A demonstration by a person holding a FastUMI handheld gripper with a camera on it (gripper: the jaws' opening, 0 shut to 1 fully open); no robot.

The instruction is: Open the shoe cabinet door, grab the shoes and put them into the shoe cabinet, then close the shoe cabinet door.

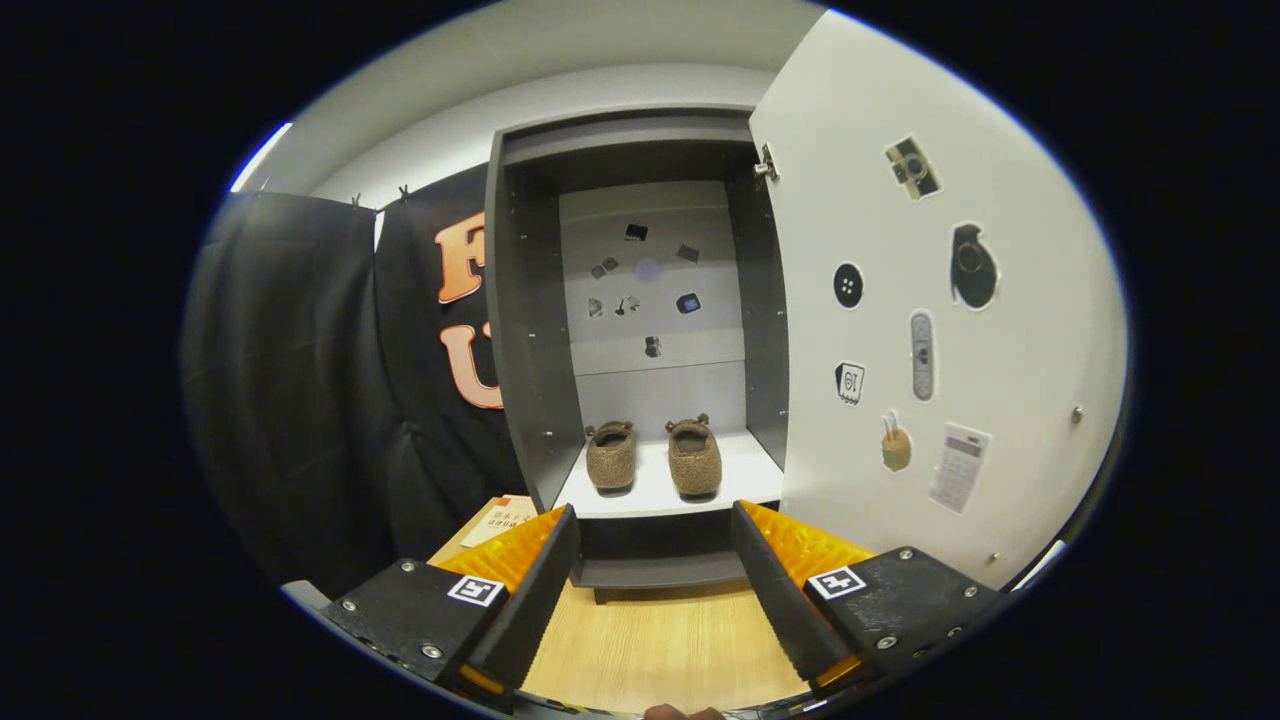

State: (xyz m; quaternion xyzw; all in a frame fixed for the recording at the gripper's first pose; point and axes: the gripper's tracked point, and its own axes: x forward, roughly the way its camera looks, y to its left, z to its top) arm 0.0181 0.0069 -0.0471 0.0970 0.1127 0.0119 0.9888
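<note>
On the cabinet shelf (745, 480), both shoes (653, 457) sit side by side, toes inward. Door (930, 330) hangs open at right, beyond the gripper (655, 520), jaws wide, empty. Judged next: swing door shut.

Tongs (655, 520) have ridged fingers, screwed-down mounts, and square black-and-white markers.

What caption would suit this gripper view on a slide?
Open hand-held gripper faces the cabinet, door open, two shoes on its shelf.
</note>
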